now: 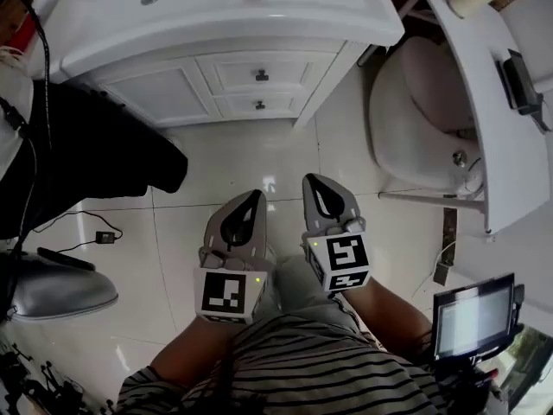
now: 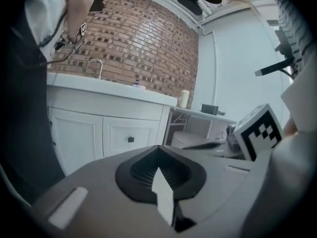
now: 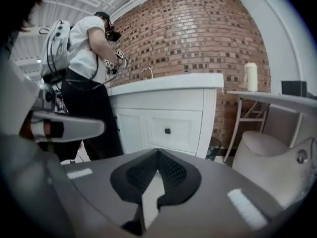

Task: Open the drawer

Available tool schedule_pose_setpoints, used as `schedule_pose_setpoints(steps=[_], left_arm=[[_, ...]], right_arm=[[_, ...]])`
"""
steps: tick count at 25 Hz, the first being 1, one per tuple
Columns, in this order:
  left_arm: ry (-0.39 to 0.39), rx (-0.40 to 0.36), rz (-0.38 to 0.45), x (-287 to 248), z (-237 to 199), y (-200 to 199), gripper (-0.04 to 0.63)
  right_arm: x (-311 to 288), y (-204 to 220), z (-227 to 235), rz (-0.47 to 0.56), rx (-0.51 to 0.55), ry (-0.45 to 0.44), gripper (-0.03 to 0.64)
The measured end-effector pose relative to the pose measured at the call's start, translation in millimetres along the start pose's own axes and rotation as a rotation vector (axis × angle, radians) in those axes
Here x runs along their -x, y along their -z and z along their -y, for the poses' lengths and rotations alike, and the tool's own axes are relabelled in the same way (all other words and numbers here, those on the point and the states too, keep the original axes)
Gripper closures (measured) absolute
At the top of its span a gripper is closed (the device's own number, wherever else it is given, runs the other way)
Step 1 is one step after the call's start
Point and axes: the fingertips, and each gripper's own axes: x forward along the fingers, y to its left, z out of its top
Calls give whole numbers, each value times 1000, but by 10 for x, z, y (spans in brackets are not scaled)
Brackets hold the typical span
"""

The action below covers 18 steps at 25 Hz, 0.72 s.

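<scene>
A white vanity cabinet [image 1: 164, 89] under the sink counter [image 1: 216, 15] stands at the far side of the tiled floor [image 1: 259, 158]. Its two stacked drawers [image 1: 238, 73] are shut, each with a dark knob [image 1: 262, 75]. Well apart from them, the left gripper [image 1: 257, 195] and right gripper [image 1: 313, 180] hover side by side, both closed and empty.

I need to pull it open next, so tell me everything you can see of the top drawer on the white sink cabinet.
The top drawer is white, seemingly painted wood, with a recessed panel front and one small dark knob at its centre. It is shut, flush with the cabinet face, directly under the white countertop, beside a cabinet door and above a similar lower drawer. Nothing touches it.
</scene>
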Motion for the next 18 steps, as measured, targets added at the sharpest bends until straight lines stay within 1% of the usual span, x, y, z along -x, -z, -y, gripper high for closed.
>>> schedule_pose_setpoints(steps=[2,3,5,7,8,9,10,11,13,15,18], left_arm=[[-9,2,20,-326,-190,328,580],[-6,-10,22,-485,-270,491,580],[9,-57,17,-780,-385,796,580],[17,-99,8,-1000,-463,1039,580],[16,-116,5,-1075,-498,1125,580],[14,-132,7,-1125,-530,1187,580],[11,-149,11,-1153,-558,1240,580],[6,-164,14,-1165,-586,1299,580],[-15,-179,17,-1174,-664,1441,580],[-42,-170,19,-1172,-761,1572,580],[-77,-162,22,-1130,-906,1667,580]], right_arm=[[-611,439,107,0,23,-2,615],[-917,644,163,0,31,1,615],[-1496,997,249,-2,47,1,615],[-1997,1252,283,-7,70,-8,615],[-2214,1332,283,-7,84,-15,614],[-2406,1382,278,-3,95,-23,586],[-2572,1414,271,3,103,-31,512],[-2717,1436,264,10,109,-36,493],[-2971,1467,262,21,124,-34,470],[-3188,1494,289,23,142,-17,447],[-3430,1532,331,3,161,0,419]])
